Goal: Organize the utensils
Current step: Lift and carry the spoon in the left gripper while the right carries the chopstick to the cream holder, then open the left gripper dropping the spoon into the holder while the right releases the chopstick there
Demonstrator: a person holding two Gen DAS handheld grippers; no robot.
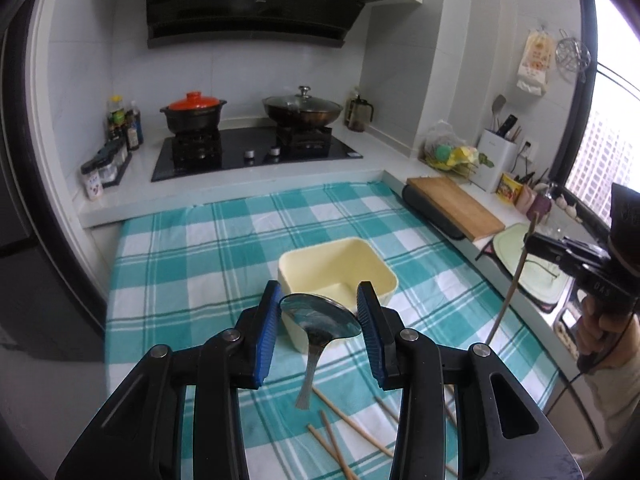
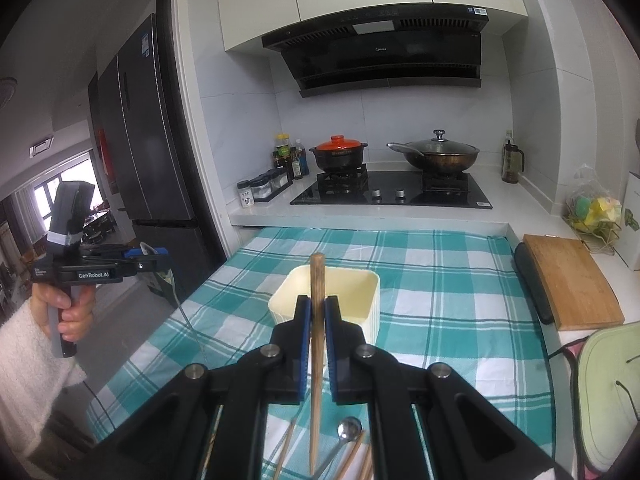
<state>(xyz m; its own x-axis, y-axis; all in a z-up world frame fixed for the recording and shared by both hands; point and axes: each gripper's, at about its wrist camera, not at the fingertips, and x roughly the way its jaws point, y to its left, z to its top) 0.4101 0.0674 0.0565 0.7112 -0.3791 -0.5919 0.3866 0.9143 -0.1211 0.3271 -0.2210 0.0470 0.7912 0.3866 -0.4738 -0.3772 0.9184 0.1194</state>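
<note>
here my right gripper (image 2: 317, 320) pinches an upright chopstick (image 2: 317, 320), the cream bin (image 2: 360, 296) just ahead, nearer it than my spoon-gripping left gripper (image 1: 320, 312).

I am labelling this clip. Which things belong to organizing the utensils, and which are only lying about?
Job: spoon in left claw; chopstick in right claw; cream container; loose chopsticks.
Lying about: cutting board; pots; spice jars.
</note>
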